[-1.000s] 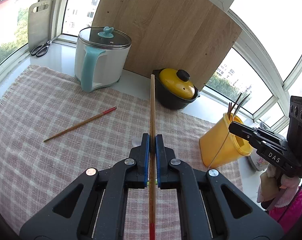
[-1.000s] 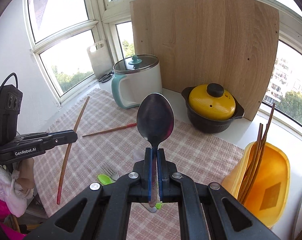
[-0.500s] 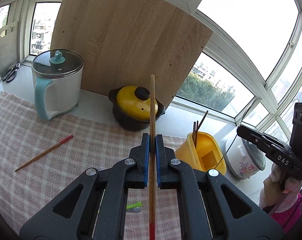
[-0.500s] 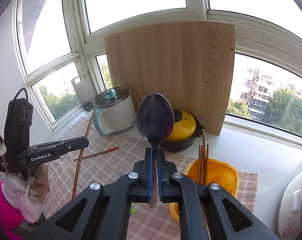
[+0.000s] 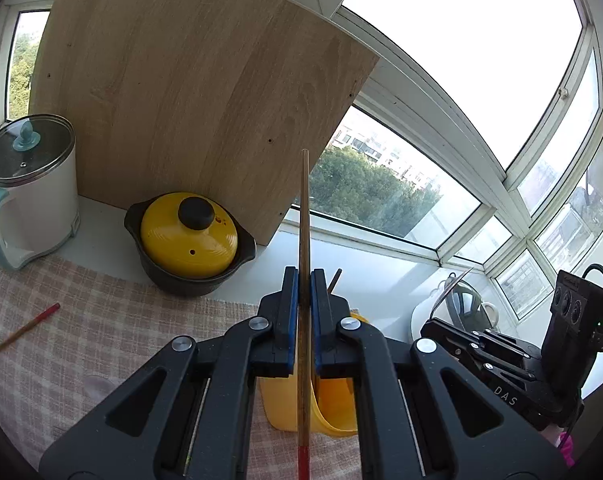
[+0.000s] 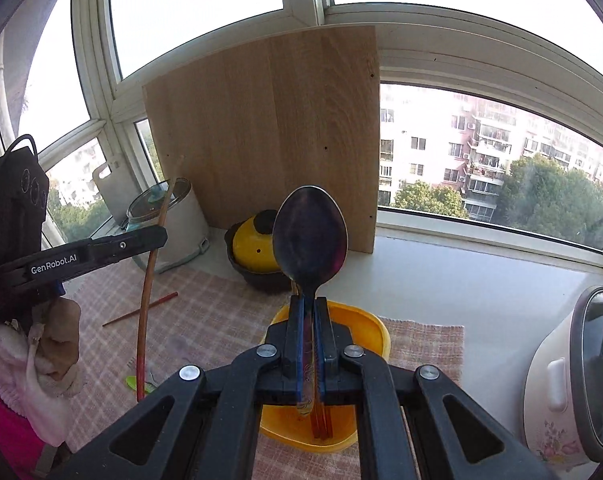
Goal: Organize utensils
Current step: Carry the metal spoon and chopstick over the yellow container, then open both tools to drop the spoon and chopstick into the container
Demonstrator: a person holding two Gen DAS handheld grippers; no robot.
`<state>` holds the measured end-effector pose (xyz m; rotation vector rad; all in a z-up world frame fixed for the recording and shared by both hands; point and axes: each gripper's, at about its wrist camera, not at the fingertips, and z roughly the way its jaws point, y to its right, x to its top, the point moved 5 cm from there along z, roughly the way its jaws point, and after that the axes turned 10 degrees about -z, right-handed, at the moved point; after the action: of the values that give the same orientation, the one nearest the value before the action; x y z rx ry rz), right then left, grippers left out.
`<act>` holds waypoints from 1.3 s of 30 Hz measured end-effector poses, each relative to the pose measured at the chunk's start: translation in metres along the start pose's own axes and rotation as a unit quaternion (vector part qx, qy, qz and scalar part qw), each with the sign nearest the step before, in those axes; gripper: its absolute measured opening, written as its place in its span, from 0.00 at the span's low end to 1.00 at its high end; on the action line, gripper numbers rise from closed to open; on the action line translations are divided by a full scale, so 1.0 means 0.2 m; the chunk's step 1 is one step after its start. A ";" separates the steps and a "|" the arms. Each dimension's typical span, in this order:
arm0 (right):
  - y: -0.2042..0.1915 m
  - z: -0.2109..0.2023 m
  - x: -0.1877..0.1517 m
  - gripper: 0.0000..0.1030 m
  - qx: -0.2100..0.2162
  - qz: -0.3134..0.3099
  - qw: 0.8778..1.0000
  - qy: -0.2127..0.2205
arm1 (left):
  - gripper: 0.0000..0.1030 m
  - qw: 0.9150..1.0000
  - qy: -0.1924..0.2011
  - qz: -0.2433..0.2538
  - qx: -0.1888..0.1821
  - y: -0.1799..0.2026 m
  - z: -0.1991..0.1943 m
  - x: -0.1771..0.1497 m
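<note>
Both wrist views, utensils in transit. The left hand-held gripper (image 5: 304, 312) is closed on a long wooden chopstick (image 5: 304, 216), which runs straight along the line of its fingers, red-tipped end toward the camera. The right hand-held gripper (image 6: 309, 332) is closed on the handle of a metal spoon (image 6: 310, 240), bowl upright and forward.

Compared with a second ago, both views have swung away from the middle of the checked cloth (image 5: 81, 336) toward the yellow holder (image 6: 365, 324). The holder stood off to the side then; it now sits directly below and behind both sets of fingers, with a few chopsticks (image 6: 320, 424) already standing in it. Judged from this, each hand has carried its utensil to the drop-off place, and lowering and release remain to be done.

Still on the cloth: a second red-tipped chopstick (image 5: 19, 332), lying well apart from the holder, and in the right view a small green utensil (image 6: 135, 384) with fork tines just beside it, partly hidden by the held chopstick. These look like the remaining items.

Surroundings on the bench (image 6: 461, 292): a yellow-lidded dark pot (image 5: 189, 236) just behind the holder, a white kettle with a glass lid (image 5: 29, 184), a large wooden board (image 5: 189, 92) leaning on the window frame, and a floral rice cooker (image 6: 573, 380) at the right.

Possible obstruction: both grippers converge on one narrow opening, so they may crowd each other; the standing chopsticks also take up part of the holder's mouth.
</note>
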<state>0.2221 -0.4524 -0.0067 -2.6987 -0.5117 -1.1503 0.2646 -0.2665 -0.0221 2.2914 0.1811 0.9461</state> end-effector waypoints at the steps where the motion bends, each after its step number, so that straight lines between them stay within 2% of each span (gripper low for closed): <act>1: 0.01 0.01 -0.01 0.02 -0.001 0.000 1.000 -0.003 | 0.03 1.000 0.001 0.000 -0.001 0.02 0.03 0.01; 8: 0.09 0.07 -0.08 0.02 0.001 0.008 1.000 -0.020 | 0.03 1.000 0.015 0.019 -0.001 0.19 0.24 0.03; 16: 0.17 0.08 -0.12 0.02 0.007 0.028 0.999 -0.024 | 0.03 0.999 -0.006 0.040 0.023 0.22 0.45 -0.07; 31: 0.18 0.14 -0.15 0.02 0.023 0.036 0.998 -0.036 | 0.03 0.996 0.006 0.074 0.042 0.25 0.44 -0.12; 34: 0.19 0.13 -0.16 0.05 0.021 0.038 0.998 -0.034 | 0.03 0.996 0.011 0.079 0.043 0.26 0.41 -0.11; 36: 0.19 0.11 -0.16 0.22 0.023 0.043 0.998 -0.032 | 0.03 0.996 0.012 0.078 0.043 0.26 0.40 -0.10; 39: 0.19 0.09 -0.17 0.22 0.018 0.042 0.999 -0.030 | 0.03 0.996 0.016 0.078 0.047 0.25 0.36 -0.10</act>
<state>0.2269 -0.4898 -0.0445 -2.7035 -0.4186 -1.0317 0.2938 -0.3498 -0.0409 2.4053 0.0625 1.0748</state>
